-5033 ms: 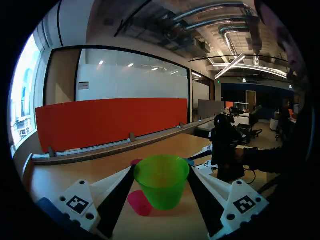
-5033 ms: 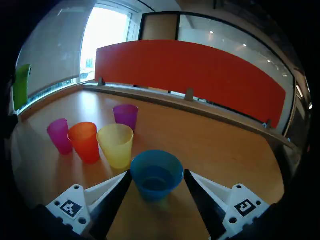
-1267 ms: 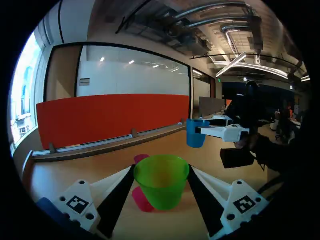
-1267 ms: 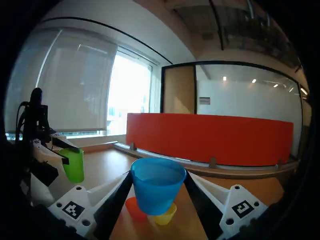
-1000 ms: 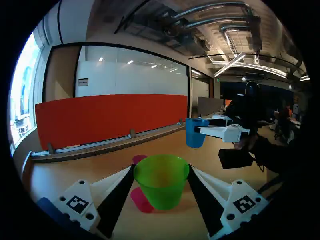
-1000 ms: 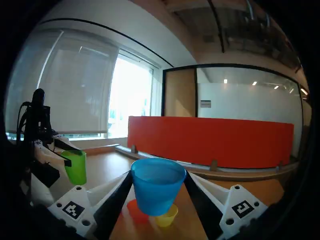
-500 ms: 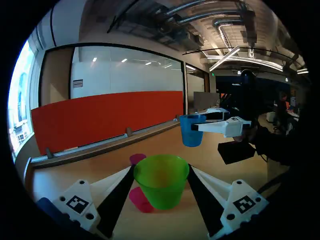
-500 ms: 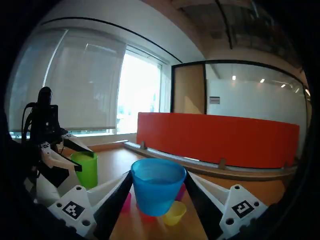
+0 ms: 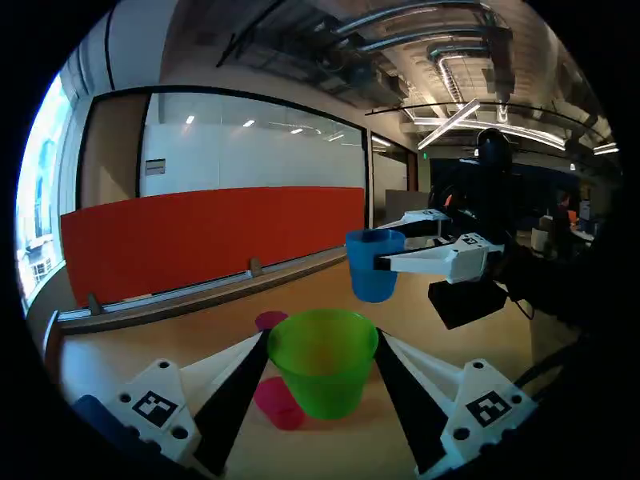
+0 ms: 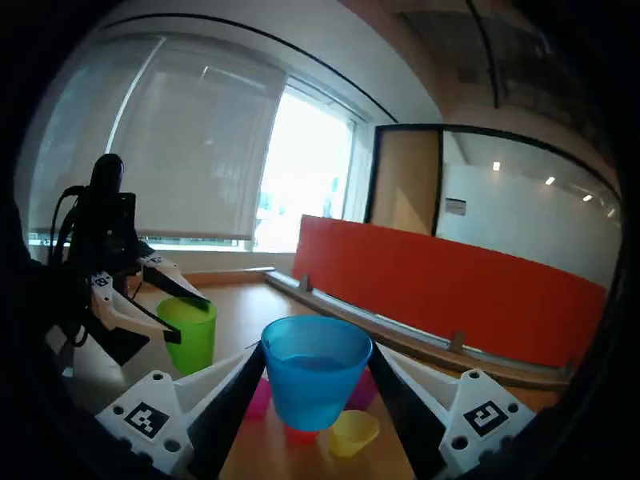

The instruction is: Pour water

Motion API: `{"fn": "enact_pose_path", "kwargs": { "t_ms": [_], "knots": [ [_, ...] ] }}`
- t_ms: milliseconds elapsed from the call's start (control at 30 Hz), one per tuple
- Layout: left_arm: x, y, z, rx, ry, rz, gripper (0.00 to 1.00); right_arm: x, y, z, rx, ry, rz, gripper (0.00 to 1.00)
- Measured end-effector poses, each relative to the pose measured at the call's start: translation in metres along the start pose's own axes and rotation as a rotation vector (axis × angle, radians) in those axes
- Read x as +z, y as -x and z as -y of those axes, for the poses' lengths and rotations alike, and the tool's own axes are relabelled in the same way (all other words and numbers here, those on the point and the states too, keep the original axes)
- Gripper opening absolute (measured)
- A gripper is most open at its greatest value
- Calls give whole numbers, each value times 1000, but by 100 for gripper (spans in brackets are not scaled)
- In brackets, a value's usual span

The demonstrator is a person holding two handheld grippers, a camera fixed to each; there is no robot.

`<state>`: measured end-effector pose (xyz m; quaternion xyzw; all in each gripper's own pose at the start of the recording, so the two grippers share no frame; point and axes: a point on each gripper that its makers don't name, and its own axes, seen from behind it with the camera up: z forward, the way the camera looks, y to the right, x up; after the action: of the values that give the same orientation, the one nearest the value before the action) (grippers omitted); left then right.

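In the left gripper view my left gripper (image 9: 322, 370) is shut on an upright green cup (image 9: 323, 360), held above the wooden table (image 9: 144, 352). Beyond it, up and to the right, the right gripper (image 9: 376, 256) carries a blue cup (image 9: 370, 265). The right gripper view has my right gripper (image 10: 316, 382) shut on that blue cup (image 10: 314, 381), which holds water and stands level. To its left there, the left gripper (image 10: 172, 308) grips the green cup (image 10: 188, 334) at about the same height.
A pink cup (image 9: 278, 402) and a purple cup (image 9: 270, 319) stand on the table below the green one. A yellow cup (image 10: 354, 431) and an orange cup (image 10: 299, 436) sit under the blue cup. An orange divider panel (image 9: 208, 236) runs along the table's far edge.
The right gripper lifted the blue cup off the table and has carried it steadily closer to the green cup. The left gripper has stayed nearly still with the green cup.
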<state>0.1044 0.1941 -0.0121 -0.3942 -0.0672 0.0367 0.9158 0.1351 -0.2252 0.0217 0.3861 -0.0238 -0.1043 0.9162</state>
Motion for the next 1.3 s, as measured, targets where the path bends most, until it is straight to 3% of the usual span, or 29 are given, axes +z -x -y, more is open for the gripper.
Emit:
{"fn": "enact_pose_path", "kwargs": {
  "t_ms": [1000,1300],
  "knots": [
    [1,1,-6,-21,25,-20,90,47,-22,38,-323,-125,59,93],
    [1,5,-3,-25,21,-17,90,57,-22,43,-460,-126,69,93]
  ]
}}
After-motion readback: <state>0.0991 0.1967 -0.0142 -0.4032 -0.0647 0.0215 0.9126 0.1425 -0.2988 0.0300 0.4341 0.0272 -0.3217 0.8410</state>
